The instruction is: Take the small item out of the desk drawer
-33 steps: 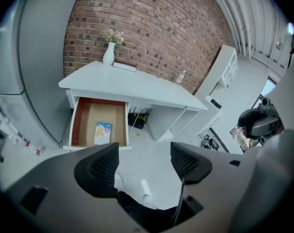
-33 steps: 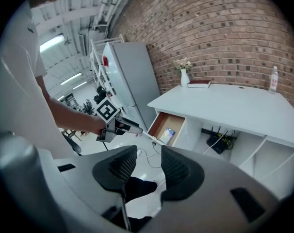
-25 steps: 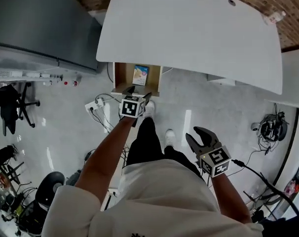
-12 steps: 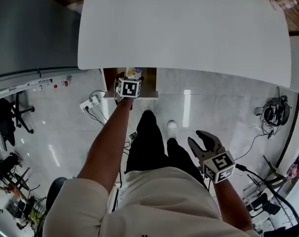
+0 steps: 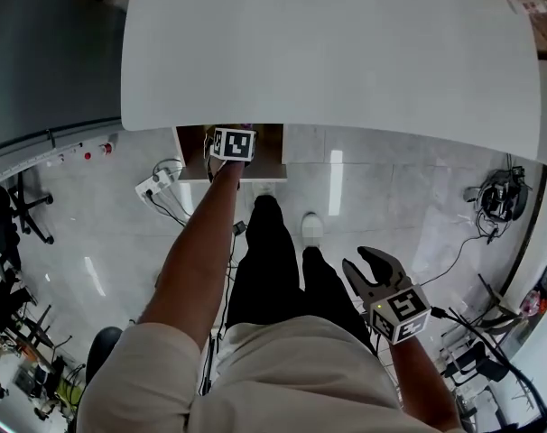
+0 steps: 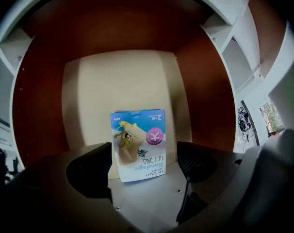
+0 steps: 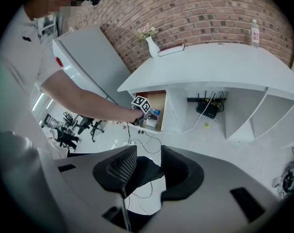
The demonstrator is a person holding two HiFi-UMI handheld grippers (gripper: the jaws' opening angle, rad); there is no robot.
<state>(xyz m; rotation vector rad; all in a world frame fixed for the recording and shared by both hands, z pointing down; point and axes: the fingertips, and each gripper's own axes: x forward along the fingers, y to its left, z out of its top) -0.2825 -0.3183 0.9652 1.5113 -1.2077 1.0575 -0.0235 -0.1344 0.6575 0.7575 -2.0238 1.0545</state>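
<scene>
The small item is a blue and white bandage packet (image 6: 138, 144). It stands on the pale floor of the open wooden desk drawer (image 6: 122, 81). My left gripper (image 6: 143, 154) reaches down into the drawer; its jaws have just been opening and stand wide on either side of the packet, with the pads off it. In the head view the left gripper (image 5: 235, 143) sits over the drawer (image 5: 194, 147) under the white desk (image 5: 328, 52) and hides the packet. My right gripper (image 5: 373, 273) hangs open and empty beside the person's right hip.
A power strip with cables (image 5: 152, 186) lies on the floor left of the drawer. A grey cabinet (image 5: 39, 52) stands at the left. More cables (image 5: 495, 201) lie at the right. The person's legs and shoes (image 5: 311, 228) are below the drawer.
The left gripper has gone forward and down into the drawer, and its cube now covers the packet. The desk fills more of the head view. The right gripper has sunk a little.
</scene>
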